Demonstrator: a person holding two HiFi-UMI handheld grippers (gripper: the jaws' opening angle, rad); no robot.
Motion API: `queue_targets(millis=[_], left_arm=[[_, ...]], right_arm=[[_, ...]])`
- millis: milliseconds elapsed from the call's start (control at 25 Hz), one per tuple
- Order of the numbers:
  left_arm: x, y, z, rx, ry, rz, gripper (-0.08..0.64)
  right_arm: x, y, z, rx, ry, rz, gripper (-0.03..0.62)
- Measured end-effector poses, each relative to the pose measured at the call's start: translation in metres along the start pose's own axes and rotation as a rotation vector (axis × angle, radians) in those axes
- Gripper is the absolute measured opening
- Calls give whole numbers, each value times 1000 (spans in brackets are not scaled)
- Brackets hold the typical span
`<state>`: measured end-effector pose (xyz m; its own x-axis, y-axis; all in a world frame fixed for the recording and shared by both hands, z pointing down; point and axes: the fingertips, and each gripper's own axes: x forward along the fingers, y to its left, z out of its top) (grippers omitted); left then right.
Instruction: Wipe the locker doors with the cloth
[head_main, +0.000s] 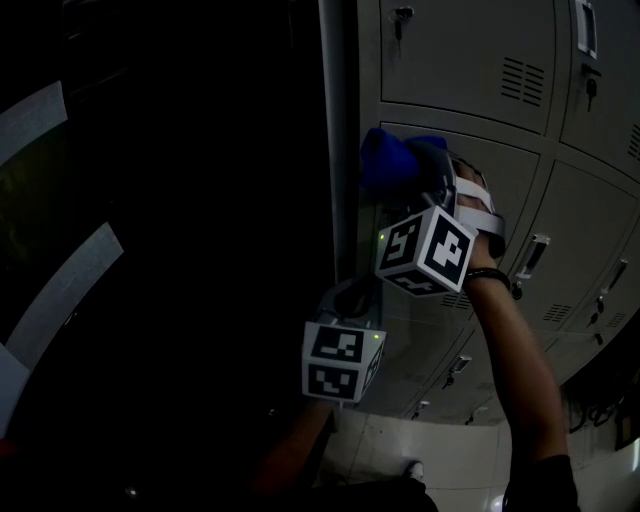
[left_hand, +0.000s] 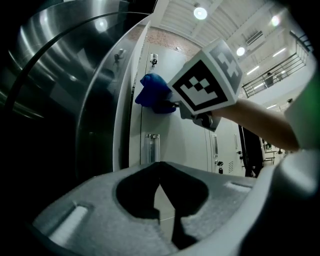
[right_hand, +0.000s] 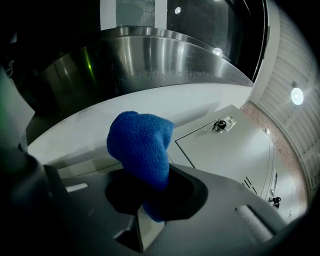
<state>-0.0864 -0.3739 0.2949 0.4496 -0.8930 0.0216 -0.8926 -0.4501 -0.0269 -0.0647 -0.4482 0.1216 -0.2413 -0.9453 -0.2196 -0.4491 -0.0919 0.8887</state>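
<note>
A blue cloth (head_main: 386, 160) is bunched in my right gripper (head_main: 418, 172), which is shut on it. The cloth presses against the left edge of a grey locker door (head_main: 505, 175), near the cabinet's corner. In the right gripper view the cloth (right_hand: 142, 147) sticks up out of the jaws (right_hand: 145, 210), with the door (right_hand: 235, 150) just beyond. My left gripper (head_main: 352, 298) hangs lower, beside the cabinet's side, shut and holding nothing. From the left gripper view (left_hand: 162, 200) the cloth (left_hand: 152, 92) and right gripper (left_hand: 174, 106) show above.
Rows of grey lockers (head_main: 470, 60) fill the right, with keys in locks (head_main: 402, 16) and protruding handles (head_main: 531, 255). A curved steel rail (left_hand: 60, 50) and a dark area lie left of the cabinet. Light floor tiles (head_main: 390, 440) show below.
</note>
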Motion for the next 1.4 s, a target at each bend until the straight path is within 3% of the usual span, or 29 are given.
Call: queue_targets(millis=[560, 840, 1400], left_arm=[[-3, -2, 0, -7, -9, -8, 5], [-4, -4, 2, -2, -11, -24, 5], [-2, -4, 4, 36, -9, -4, 5]], right_arm=[[-25, 88, -39, 39, 8, 146, 69], [-39, 121, -66, 122, 7, 219, 69], [-69, 203, -104, 143, 44, 342, 69]])
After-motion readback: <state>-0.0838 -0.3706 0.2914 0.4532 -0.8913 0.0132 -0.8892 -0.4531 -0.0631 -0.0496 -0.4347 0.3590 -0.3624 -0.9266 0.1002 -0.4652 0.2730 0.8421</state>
